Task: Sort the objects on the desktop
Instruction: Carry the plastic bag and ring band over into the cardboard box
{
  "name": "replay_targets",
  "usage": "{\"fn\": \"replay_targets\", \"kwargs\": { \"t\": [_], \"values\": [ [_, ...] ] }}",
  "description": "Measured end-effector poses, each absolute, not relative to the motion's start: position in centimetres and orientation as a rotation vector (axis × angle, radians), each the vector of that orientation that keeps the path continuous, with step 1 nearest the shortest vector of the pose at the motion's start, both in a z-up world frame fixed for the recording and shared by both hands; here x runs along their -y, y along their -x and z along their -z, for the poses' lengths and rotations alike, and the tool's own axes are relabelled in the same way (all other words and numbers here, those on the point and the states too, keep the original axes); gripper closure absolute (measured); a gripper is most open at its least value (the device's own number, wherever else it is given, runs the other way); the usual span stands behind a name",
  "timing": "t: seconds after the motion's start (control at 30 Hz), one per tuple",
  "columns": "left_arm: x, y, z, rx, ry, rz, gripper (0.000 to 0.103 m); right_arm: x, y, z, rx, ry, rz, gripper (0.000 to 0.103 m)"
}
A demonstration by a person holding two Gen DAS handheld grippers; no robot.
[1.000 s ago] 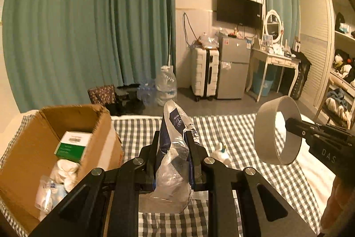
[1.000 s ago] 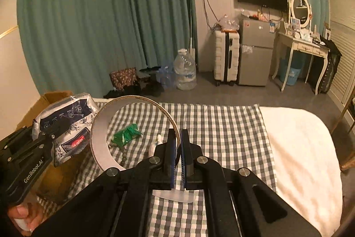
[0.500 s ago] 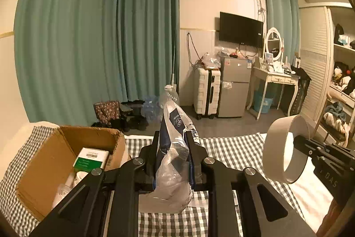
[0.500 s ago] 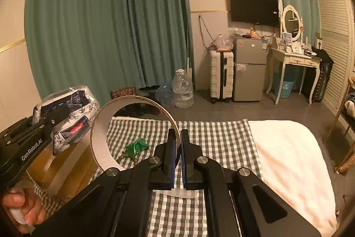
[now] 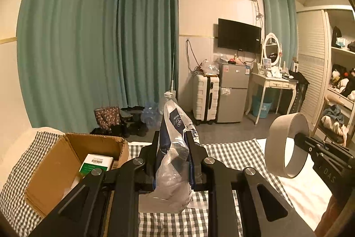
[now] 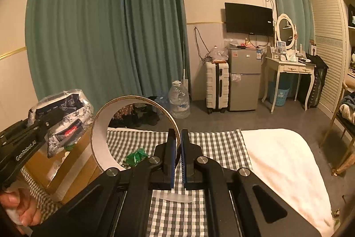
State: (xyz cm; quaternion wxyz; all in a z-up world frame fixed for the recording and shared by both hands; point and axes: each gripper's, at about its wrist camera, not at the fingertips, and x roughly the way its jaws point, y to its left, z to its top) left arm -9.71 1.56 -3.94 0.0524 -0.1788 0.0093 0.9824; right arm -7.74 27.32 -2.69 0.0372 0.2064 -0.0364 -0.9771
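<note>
My left gripper is shut on a clear plastic packet with dark blue print and holds it in the air, right of the open cardboard box. The packet also shows in the right wrist view. My right gripper is shut on the rim of a wide tape roll, held above the checked cloth. The roll also shows at the right of the left wrist view. A green-and-white carton lies inside the box.
A green wrapper and a flat clear plastic piece lie on the checked cloth. White bedding lies to the right. Beyond are a water jug, a suitcase, a small fridge and a dressing table.
Both grippers have risen and tilted up with their loads. The box and cloth sit lower in view, and more of the room and ceiling shows.
</note>
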Motion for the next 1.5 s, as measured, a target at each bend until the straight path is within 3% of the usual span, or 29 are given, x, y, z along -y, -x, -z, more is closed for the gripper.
{"fn": "replay_targets", "kwargs": {
  "t": [0.53, 0.73, 1.03, 1.37, 1.5],
  "values": [
    [2.1, 9.4, 3.4, -0.067, 0.525, -3.022, 0.083, -22.1, 8.5, 1.9, 0.057, -0.626, 2.978, 0.099],
    [3.8, 9.0, 2.9, -0.198, 0.517, -3.053, 0.083, -19.5, 8.7, 1.5, 0.074, -0.614, 2.964, 0.099],
    [8.0, 9.8, 2.9, -0.168, 0.557, -3.109, 0.083, -14.7, 9.5, 1.2, 0.017, -0.604, 2.937, 0.099],
    [15.9, 11.2, 3.9, 0.041, 0.695, -3.165, 0.083, -9.9, 10.6, 1.5, -0.002, -0.602, 2.876, 0.098],
    [16.8, 11.2, 4.2, 0.030, 0.681, -3.163, 0.083, -7.8, 11.2, 2.1, -0.013, -0.605, 2.851, 0.097]
  ]
}}
